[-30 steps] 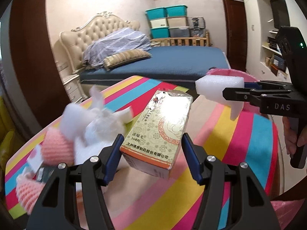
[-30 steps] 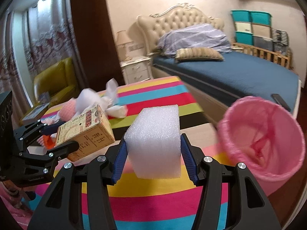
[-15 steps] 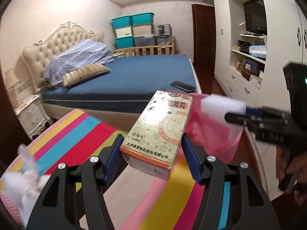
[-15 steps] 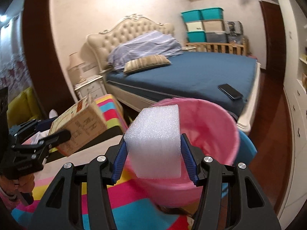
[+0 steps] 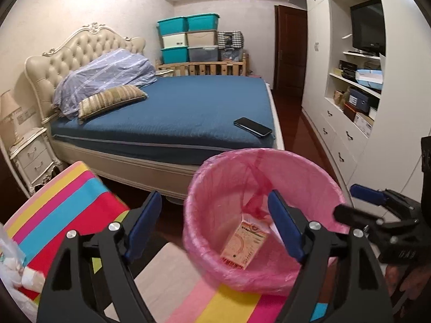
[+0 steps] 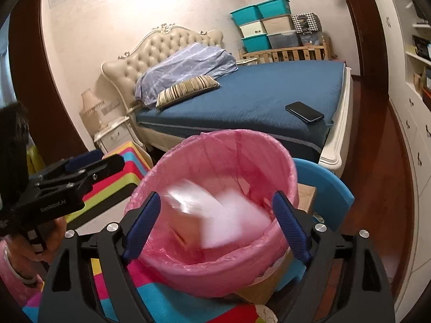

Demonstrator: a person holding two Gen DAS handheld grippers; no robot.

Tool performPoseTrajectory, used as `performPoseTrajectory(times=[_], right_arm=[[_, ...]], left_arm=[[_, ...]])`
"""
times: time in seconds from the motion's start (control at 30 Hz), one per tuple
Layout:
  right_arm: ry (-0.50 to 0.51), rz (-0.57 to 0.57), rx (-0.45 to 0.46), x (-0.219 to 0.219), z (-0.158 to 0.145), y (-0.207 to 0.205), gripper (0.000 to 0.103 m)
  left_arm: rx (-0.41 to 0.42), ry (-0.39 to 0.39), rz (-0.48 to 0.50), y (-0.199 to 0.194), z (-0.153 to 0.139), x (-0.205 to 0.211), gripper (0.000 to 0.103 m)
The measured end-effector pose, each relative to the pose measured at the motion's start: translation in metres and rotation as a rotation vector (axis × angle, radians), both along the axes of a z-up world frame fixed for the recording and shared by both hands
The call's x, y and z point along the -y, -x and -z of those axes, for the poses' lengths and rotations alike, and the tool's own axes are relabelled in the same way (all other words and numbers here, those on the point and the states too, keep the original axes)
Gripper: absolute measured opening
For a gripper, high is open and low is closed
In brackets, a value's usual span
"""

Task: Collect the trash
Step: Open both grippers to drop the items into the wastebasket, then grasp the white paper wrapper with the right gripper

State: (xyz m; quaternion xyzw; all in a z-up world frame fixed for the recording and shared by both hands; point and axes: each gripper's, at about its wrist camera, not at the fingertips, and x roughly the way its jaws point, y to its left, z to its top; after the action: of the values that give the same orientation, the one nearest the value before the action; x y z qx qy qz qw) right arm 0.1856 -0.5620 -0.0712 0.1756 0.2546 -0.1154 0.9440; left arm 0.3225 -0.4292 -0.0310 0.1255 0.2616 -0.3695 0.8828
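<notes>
Both tongs hovered over the pink-lined trash bin (image 5: pixel 269 215) to drop trash: left tongs (image 5: pixel 215 226) and right tongs (image 6: pixel 216 224) were opening, empty; medicine box (image 5: pixel 245 245) and foam block (image 6: pixel 226 223) were inside the bin

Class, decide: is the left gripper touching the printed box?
Apart. The left wrist view shows the box down inside the pink bin, clear of the opening left gripper.
</notes>
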Motion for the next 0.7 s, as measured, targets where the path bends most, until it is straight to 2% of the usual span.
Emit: performPoseTrajectory(times=[0.2,0.4,0.57,0.7], right_arm=[[0.004,-0.026,0.018,-0.005,-0.009,0.010,0.081],[0.018,-0.184,-0.005,-0.054,-0.023,-0.013,0.081],[0.051,-0.356,-0.031,-0.114,-0.030,-0.045,0.081],[0.047,-0.420,-0.019,-0.157,-0.030,-0.051,0.084]], left_arm=[[0.022,-0.006,-0.113,0.022,-0.002,-0.064,0.097],[0.058,-0.038,-0.292,0.051,-0.007,-0.149,0.098],[0.042,0.010,-0.451,0.070,-0.012,-0.225,0.098],[0.021,0.055,-0.552,0.089,-0.015,-0.274,0.098]])
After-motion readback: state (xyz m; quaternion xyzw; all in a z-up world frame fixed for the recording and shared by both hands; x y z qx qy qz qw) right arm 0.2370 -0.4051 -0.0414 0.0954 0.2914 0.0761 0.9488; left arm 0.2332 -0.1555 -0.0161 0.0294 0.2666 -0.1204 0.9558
